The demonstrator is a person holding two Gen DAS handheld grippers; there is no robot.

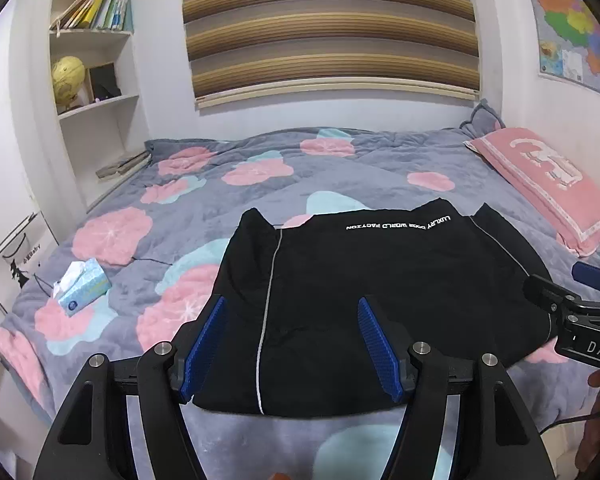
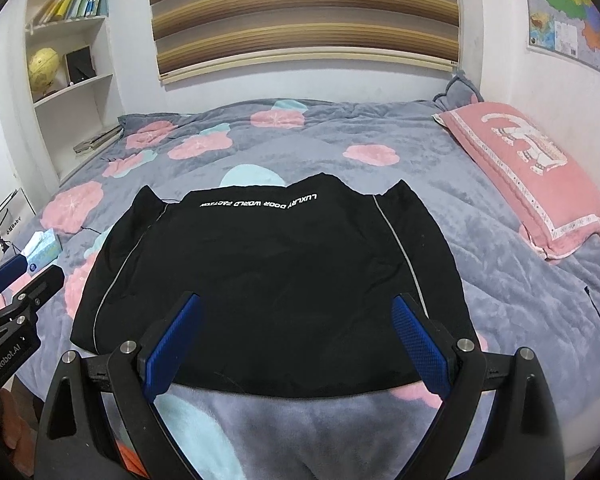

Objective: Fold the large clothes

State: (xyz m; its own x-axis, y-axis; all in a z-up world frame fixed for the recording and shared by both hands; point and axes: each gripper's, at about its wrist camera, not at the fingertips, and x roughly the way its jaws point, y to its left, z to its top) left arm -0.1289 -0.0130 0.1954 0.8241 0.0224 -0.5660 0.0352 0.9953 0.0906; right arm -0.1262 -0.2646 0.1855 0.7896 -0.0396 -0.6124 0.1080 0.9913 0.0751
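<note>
A black garment with white lettering and grey piping lies folded flat on the bed.

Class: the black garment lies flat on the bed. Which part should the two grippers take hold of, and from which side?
Grip the black garment at its near hem, one corner per gripper, coming from the near bed edge. That edge lies straight, exposed and closest to the open left gripper and right gripper.

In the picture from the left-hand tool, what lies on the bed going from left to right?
Tissue box → black garment → pink pillow. The tip of the other tool, the right gripper, pokes in at the right edge, in front of the pillow.
</note>
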